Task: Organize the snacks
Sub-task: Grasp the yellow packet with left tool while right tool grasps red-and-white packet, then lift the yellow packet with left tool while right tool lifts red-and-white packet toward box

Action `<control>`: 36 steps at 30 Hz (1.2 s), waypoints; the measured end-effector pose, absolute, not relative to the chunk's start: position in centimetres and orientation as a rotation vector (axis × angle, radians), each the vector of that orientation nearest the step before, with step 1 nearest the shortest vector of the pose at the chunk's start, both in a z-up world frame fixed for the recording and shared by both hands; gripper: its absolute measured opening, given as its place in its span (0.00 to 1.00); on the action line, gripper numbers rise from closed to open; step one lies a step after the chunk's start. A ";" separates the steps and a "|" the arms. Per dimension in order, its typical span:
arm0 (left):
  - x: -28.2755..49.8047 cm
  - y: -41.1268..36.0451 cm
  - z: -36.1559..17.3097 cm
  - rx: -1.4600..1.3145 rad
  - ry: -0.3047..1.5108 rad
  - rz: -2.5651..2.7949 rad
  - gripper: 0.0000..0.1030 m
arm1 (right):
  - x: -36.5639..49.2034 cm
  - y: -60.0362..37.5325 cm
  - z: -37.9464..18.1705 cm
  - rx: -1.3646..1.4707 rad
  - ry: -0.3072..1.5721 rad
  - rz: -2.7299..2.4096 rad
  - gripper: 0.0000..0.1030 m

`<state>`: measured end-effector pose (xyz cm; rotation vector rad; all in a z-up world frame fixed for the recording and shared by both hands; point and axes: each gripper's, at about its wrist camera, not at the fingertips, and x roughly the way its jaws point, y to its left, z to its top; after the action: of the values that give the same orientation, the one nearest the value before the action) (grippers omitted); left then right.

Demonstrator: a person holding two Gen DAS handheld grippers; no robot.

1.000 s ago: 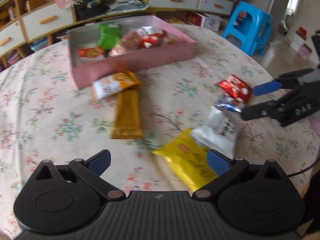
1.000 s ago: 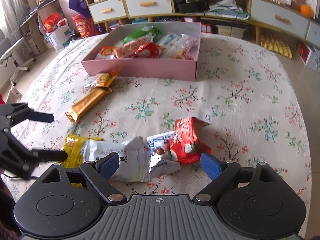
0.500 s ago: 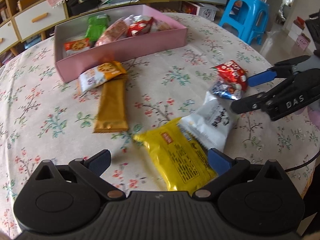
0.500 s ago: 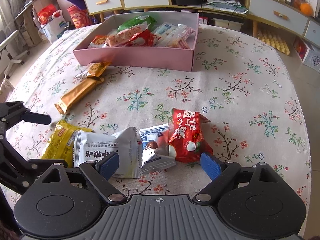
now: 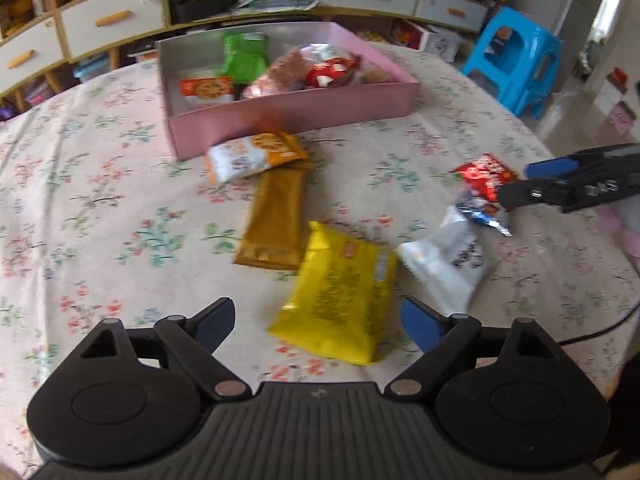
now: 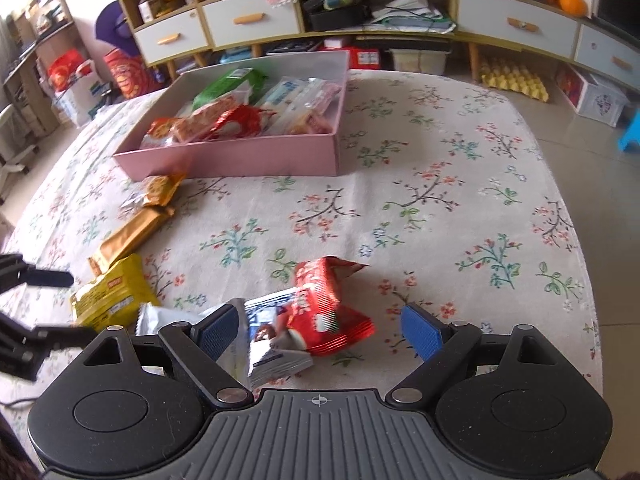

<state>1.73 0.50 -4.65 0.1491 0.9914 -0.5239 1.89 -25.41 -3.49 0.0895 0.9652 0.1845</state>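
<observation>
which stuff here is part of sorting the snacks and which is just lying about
Part of the job:
pink box
yellow packet
white packet
red packet
gold bar
orange biscuit packet

Just lying about:
blue stool
oranges
egg tray

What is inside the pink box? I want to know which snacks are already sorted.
The pink rectangular cardboard box holds a green packet, an orange biscuit packet, a red foil packet and pale clear-wrapped bars. They overlap, so anything beneath stays hidden.

Floral tablecloth [image 6: 440, 200]; wooden drawer cabinets [image 6: 248, 24] behind; blue plastic stool [image 5: 516, 56]; daylit tiled floor [image 6: 600, 136].
</observation>
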 end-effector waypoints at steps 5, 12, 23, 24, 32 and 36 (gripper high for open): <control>1.3 -1.2 -5.3 0.195 0.962 -0.555 0.75 | 2.3 -25.3 -4.1 0.086 0.977 0.174 0.87; 1.9 -1.6 -6.0 0.232 0.931 -0.524 0.61 | 3.0 -25.4 -4.6 0.067 0.971 0.152 0.85; 1.8 -1.5 -5.9 0.236 0.913 -0.517 0.50 | 3.7 -26.0 -5.1 0.090 0.985 0.125 0.56; 1.8 -1.4 -5.8 0.230 0.915 -0.516 0.49 | 3.7 -25.9 -5.1 0.088 0.984 0.128 0.52; 1.8 -1.1 -5.6 0.199 0.927 -0.517 0.47 | 3.6 -25.4 -4.7 0.087 0.982 0.169 0.30; 1.9 -0.9 -5.4 0.179 0.937 -0.520 0.47 | 3.6 -25.5 -4.5 0.109 0.981 0.174 0.27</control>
<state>1.87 -0.90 -5.41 0.1793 0.9374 -0.5196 3.60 -25.54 -4.48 0.1092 0.9808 0.1739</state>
